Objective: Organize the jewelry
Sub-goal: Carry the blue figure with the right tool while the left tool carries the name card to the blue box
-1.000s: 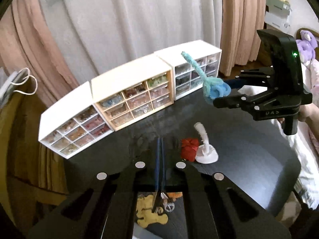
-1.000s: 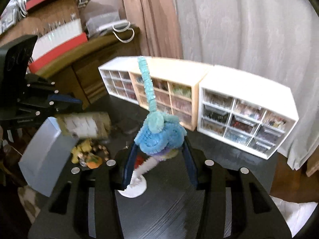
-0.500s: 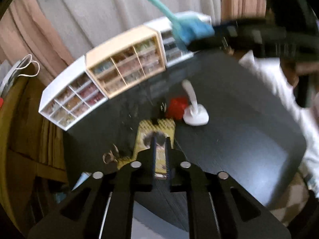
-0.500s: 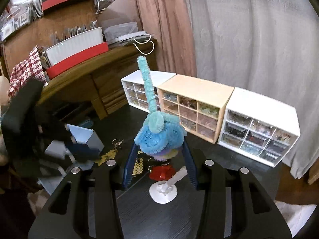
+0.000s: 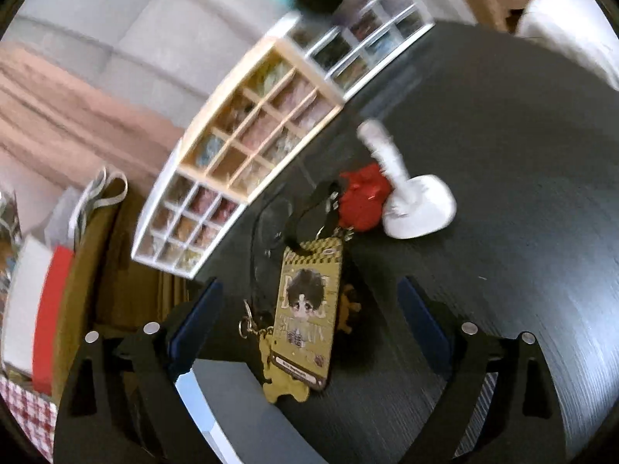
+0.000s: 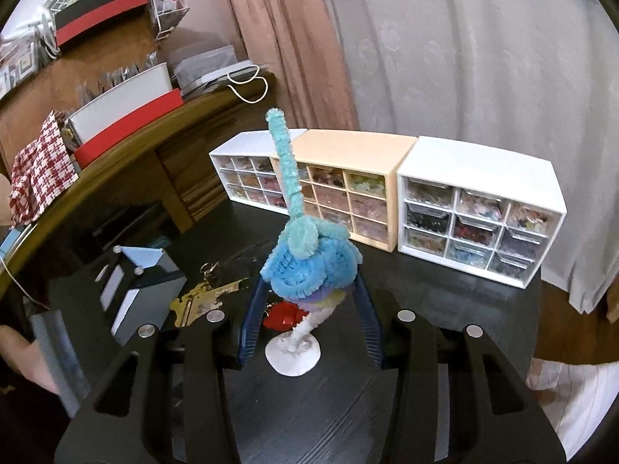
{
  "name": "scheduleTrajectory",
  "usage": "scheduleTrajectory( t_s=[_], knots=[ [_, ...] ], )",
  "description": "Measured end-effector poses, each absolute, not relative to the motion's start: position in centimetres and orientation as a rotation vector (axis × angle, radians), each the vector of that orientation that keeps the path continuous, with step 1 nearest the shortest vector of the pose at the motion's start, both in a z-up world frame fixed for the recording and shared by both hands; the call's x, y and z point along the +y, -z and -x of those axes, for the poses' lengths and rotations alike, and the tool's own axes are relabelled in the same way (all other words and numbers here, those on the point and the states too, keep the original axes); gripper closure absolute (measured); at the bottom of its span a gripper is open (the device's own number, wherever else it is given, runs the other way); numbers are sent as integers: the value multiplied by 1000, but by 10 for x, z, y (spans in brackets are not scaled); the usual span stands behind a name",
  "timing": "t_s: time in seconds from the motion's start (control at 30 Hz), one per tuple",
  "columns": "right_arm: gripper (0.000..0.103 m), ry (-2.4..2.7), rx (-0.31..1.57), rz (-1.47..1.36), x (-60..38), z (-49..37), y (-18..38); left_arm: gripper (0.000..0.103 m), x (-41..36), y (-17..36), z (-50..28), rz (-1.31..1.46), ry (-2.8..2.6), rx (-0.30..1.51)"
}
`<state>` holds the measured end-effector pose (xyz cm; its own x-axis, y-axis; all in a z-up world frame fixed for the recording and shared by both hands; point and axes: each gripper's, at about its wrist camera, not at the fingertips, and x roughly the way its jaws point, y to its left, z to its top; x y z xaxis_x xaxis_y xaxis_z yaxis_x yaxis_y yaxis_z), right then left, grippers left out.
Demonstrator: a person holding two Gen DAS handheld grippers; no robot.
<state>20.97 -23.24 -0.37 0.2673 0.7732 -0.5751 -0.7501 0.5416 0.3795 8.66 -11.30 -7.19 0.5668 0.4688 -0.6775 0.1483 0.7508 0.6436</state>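
- Two grippers noted. Right gripper (image 6: 309,311): fingers closed part-way onto a blue pipe-cleaner flower (image 6: 309,261), gripping its coiled head from both sides. Left gripper (image 5: 309,323): fingers spread wide, gripping nothing.
- Flower position: held above the black table (image 6: 445,309), over the white stand (image 6: 294,353). In the right wrist view the stand's peg rises toward 1 o'clock and disappears behind the coiled head.
- Flower axis: stem is the long axis, running from the head toward 11–12 o'clock in that view, tip up and away from the fingers, a little off vertical.
- Left wrist view: yellow character keychain (image 5: 307,321) lies flat on the table between the open fingers, long axis roughly 12–6 o'clock, black strap end toward 12. Red ornament (image 5: 361,203) touches the stand's base at about 1 o'clock from the keychain.
- Storage drawers (image 6: 479,208) line the table's far edge, around 12 o'clock.
- Step in hand (judgement): seat the flower on the stand's peg. To do it well, centre the coil's underside over the peg tip, lower slowly along the peg's tilt, release only once the head sits without leaning.
- Risk (judgement): the light stand may tip if pushed sideways.
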Motion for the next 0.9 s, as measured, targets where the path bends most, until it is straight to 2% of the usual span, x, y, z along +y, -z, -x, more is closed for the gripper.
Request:
scheduleTrajectory(
  t_s=[0.03, 0.1, 0.13, 0.17, 0.2, 0.33, 0.5, 0.6, 0.9],
  knots=[
    [59, -1027, 797, -33, -234, -209, 5, 20, -107, 75, -93, -708, -223, 994],
    [59, -1025, 802, -35, -236, -209, 6, 62, -99, 78, -99, -677, -227, 1030],
    [59, -1025, 804, -37, -236, -209, 7, 70, -93, 79, -103, -647, -215, 1049],
    [59, -1025, 805, -39, -237, -209, 7, 86, -89, 79, -105, -628, -210, 1062],
    [59, -1024, 805, -44, -238, -209, 7, 93, -85, 80, -106, -614, -202, 1072],
    [59, -1023, 808, -54, -240, -210, 9, 94, -80, 80, -102, -605, -114, 1080],
    [59, -1015, 815, -56, -240, -207, 9, 95, -63, 59, -102, -459, -78, 1031],
    [59, -1016, 810, -56, -241, -204, 4, 98, -52, 39, -101, -430, -69, 982],
    [59, -1030, 786, -79, -237, -195, -18, 98, -17, -45, -70, -312, -99, 830]
  ],
)
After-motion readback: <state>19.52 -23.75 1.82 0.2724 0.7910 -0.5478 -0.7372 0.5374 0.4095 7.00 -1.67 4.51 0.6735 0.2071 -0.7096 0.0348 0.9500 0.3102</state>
